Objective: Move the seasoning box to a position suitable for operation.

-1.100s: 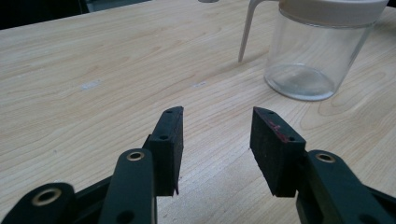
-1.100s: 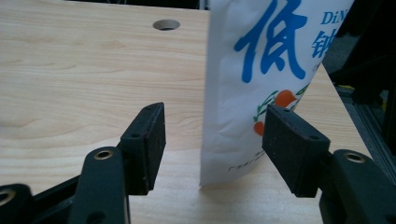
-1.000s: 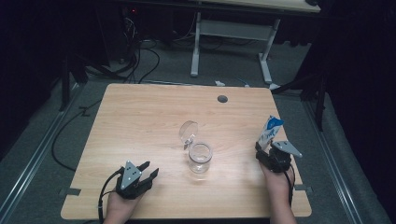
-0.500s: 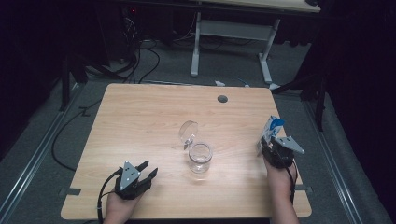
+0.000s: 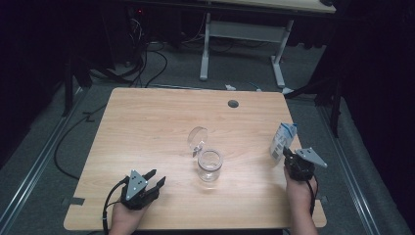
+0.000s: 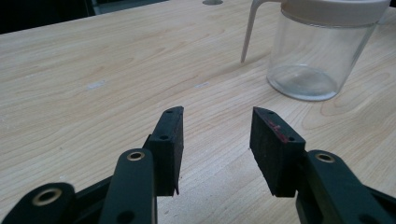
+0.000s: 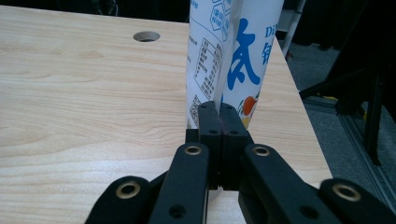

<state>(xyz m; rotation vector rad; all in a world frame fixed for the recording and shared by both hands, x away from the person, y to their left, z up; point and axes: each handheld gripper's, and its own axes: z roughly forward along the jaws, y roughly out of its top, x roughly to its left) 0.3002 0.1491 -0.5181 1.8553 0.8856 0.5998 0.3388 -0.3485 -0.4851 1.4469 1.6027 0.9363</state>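
Glossy carton and clear jar on pale wood-grain surface [image 5: 147, 122]
Right gripper [image 7: 218, 122] fingers pressed together before the upright carton [image 7: 233, 51] near the edge; left gripper [image 6: 217, 140] fingers apart, empty; round jar [image 5: 210, 165] mid-surface.

Carton [image 7: 233, 51] top and jar [image 6: 322, 46] lid cut off by frame edges

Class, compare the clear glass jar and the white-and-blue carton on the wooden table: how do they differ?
The clear glass jar is see-through and round; the white-and-blue printed carton is opaque and flat-sided. The jar stands mid-table with its hinged lid open, while the carton stands at the right edge, just beyond the shut right tongs. Both stand upright.
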